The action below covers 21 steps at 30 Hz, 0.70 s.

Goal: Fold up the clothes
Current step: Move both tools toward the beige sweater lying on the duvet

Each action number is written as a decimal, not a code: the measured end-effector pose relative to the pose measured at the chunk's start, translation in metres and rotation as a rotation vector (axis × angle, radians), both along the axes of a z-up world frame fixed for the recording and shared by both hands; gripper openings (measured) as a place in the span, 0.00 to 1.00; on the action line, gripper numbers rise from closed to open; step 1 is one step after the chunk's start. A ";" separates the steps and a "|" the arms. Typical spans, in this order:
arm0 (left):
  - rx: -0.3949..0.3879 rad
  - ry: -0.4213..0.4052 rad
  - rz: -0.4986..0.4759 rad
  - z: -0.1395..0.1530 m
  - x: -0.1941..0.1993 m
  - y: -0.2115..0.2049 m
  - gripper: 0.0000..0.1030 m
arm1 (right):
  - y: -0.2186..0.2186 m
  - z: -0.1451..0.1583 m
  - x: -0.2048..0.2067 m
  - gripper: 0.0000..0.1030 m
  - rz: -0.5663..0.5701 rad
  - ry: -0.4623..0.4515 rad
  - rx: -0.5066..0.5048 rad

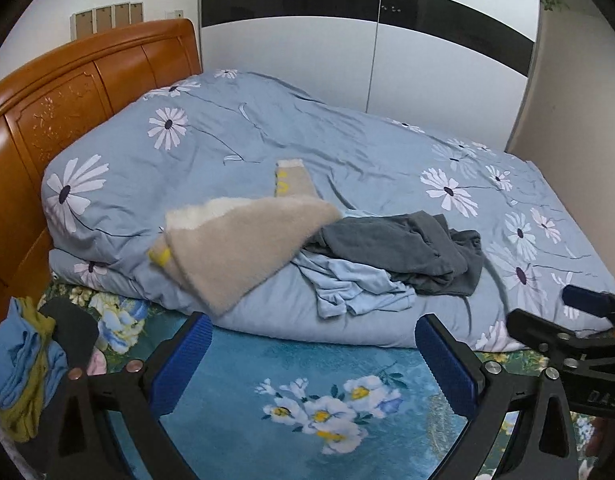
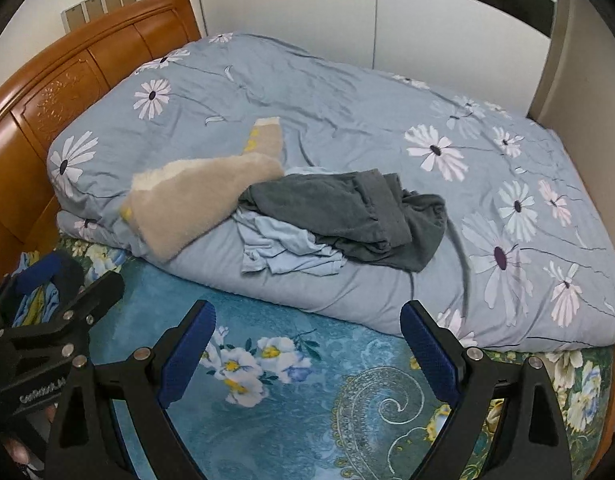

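Note:
A heap of clothes lies on the blue daisy duvet: a beige fleece garment, a dark grey garment and a light blue garment under it. My left gripper is open above the teal floral sheet, short of the heap, with nothing between its fingers. My right gripper is open too and empty, beside the left one, over the teal floral sheet.
A small pile of blue, yellow-green and black clothes sits at the left bed edge. The wooden headboard stands at the left, a white wardrobe behind the bed.

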<state>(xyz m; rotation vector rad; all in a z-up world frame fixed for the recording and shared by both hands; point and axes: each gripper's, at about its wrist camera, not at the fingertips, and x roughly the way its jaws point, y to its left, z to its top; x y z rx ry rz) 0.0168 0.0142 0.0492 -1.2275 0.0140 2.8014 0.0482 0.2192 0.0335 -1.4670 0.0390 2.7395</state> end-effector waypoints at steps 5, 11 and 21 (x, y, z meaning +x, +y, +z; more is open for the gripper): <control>0.041 -0.021 0.006 0.002 -0.010 -0.011 1.00 | -0.006 0.006 0.001 0.91 -0.021 0.032 0.026; 0.072 -0.046 -0.019 -0.009 -0.022 -0.019 1.00 | -0.004 0.004 -0.007 0.93 -0.057 0.036 -0.008; 0.056 -0.073 -0.115 -0.037 -0.055 -0.022 1.00 | -0.020 -0.030 -0.043 1.00 -0.047 0.003 -0.025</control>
